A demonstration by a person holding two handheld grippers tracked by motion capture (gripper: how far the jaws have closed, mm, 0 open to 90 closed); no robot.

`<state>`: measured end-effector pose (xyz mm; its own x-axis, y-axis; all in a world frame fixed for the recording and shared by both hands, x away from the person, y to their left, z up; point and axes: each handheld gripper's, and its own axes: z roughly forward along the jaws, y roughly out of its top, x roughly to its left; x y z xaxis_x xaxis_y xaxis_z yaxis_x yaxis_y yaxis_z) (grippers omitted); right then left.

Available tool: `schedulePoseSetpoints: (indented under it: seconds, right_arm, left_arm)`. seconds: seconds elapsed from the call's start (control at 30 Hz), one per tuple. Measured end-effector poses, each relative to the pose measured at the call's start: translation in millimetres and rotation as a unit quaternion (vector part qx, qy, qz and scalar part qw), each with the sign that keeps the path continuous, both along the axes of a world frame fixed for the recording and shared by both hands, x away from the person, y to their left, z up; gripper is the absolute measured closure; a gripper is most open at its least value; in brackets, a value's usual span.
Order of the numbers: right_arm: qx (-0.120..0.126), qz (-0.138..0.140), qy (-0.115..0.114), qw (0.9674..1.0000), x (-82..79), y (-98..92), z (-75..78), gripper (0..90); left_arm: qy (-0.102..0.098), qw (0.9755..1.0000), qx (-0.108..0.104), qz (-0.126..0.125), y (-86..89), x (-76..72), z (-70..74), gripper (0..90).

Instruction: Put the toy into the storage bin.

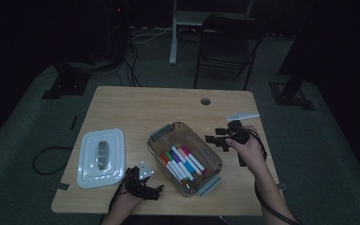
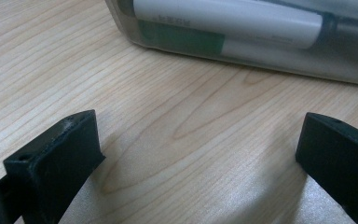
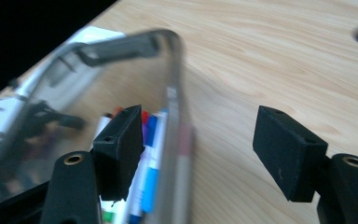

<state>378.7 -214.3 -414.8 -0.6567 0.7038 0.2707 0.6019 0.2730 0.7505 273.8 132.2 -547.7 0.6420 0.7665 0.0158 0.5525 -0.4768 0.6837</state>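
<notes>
A clear plastic container point(image 1: 183, 125) stands mid-table and holds several coloured markers point(image 1: 183, 164) with white barrels. My right gripper point(image 1: 215, 137) hovers just right of its far-right side, held in a hand, jaws apart. In the right gripper view the right gripper point(image 3: 203, 149) is open; the container's blurred rim point(image 3: 175, 93) runs up between the jaws and the markers point(image 3: 151, 154) lie below. My left gripper point(image 1: 158, 192) rests at the table's near edge, pointing at the container. It stands open point(image 2: 196, 158) over bare wood, with the container wall point(image 2: 345, 60) and a marker point(image 2: 223, 18) ahead.
A white lid point(image 1: 89, 164) with a grey centre piece lies left of the container. A small white item point(image 1: 241, 115) sits near the far right corner, and a cable hole point(image 1: 205, 101) is at the far edge. A folding chair point(image 1: 227, 44) stands beyond the table.
</notes>
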Motion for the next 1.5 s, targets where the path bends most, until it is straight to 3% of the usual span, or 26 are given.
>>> schedulePoseSetpoints:
  seconds: [0.07,0.1,0.27,0.47,0.57,0.7,0.83,0.93,1.13,1.23,1.37,1.5]
  right_arm:
    - [-0.004,-0.005,0.001,1.0000,-0.1,-4.7,-3.6,38.1]
    - [-0.019,-0.013,0.007,0.9997,-0.9,-13.6,-12.9,37.0]
    - [-0.016,-0.041,0.010,0.9990,-4.2,-30.0,-32.2,34.0]
    - [-0.031,-0.081,0.010,0.9962,-11.5,-44.6,-59.6,33.8]
    - [-0.045,-0.106,0.013,0.9933,-18.0,-49.1,-82.5,34.0]
    - [-0.060,-0.128,-0.014,0.9899,-26.4,-48.2,-98.2,33.4]
    - [-0.088,-0.157,-0.037,0.9829,-34.8,-49.4,-112.4,32.3]
    - [-0.082,-0.175,-0.033,0.9805,-39.9,-52.6,-122.1,32.6]
    - [-0.103,-0.177,-0.039,0.9781,-48.2,-53.3,-133.6,30.8]
    - [-0.130,-0.182,-0.048,0.9735,-51.4,-52.4,-134.1,27.3]
    - [-0.133,-0.156,-0.042,0.9779,-49.9,-50.8,-134.9,13.4]
    - [-0.134,-0.154,-0.039,0.9782,-51.3,-50.3,-135.1,13.1]
  left_arm:
    - [0.000,1.0000,0.000,0.000,0.0,0.0,0.0,0.5]
    - [0.001,1.0000,0.001,-0.001,0.2,0.0,0.2,0.5]
    - [0.001,1.0000,0.001,-0.001,0.1,-0.1,0.1,0.5]
    - [0.001,1.0000,0.000,-0.001,0.1,-0.1,0.1,0.5]
    - [0.001,1.0000,0.000,-0.001,0.1,-0.1,0.0,0.5]
    - [0.001,1.0000,0.000,-0.001,0.1,0.0,0.1,0.5]
    - [0.001,1.0000,0.000,-0.001,0.1,-0.1,0.0,0.5]
    - [0.001,1.0000,0.000,-0.001,0.1,-0.1,0.0,0.5]
    - [0.001,1.0000,0.000,0.000,0.0,-0.1,0.0,0.5]
    - [0.001,1.0000,0.000,0.000,0.0,-0.1,0.0,0.5]
    - [0.001,1.0000,0.000,0.002,-0.1,-0.6,0.0,0.5]
    - [0.001,1.0000,0.000,0.003,-0.2,-1.4,0.0,0.5]
